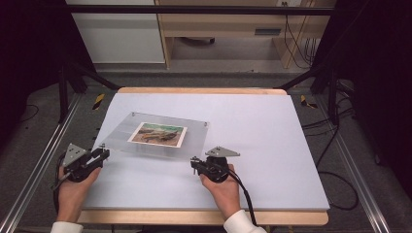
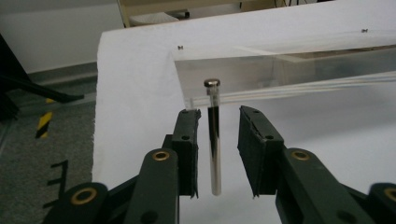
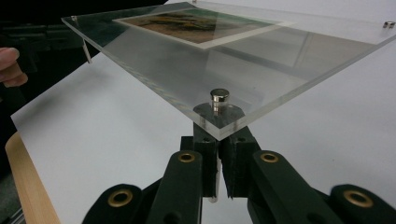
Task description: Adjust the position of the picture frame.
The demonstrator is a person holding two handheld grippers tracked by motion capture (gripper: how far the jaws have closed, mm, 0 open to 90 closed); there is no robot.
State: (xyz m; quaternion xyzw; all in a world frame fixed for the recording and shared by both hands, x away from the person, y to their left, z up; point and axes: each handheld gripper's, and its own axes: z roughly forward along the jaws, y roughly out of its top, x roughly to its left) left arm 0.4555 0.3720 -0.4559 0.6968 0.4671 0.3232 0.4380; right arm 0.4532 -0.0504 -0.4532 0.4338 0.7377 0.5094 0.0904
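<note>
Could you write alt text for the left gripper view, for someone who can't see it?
A shiny metal pin hangs from the corner of a clear acrylic frame, between the left gripper's two black jaws, which aren't yet pressing it. Below lies a white table cover.

A wooden bench (image 1: 204, 217) topped with a pale sheet (image 1: 272, 145) stands on a grey carpeted floor (image 1: 29, 160), with silver metal rails (image 1: 359, 189) running along either side. Black frame struts (image 1: 311, 73) rise at the far corners, yellow-and-black tape markers (image 1: 98, 100) lie on the floor near them, and black cables (image 1: 335, 145) trail across the carpet at the right. Beyond stand a white cabinet (image 1: 119, 36) and a light wooden desk (image 1: 233, 24) with dangling wires; dark curtains close both sides.
</note>
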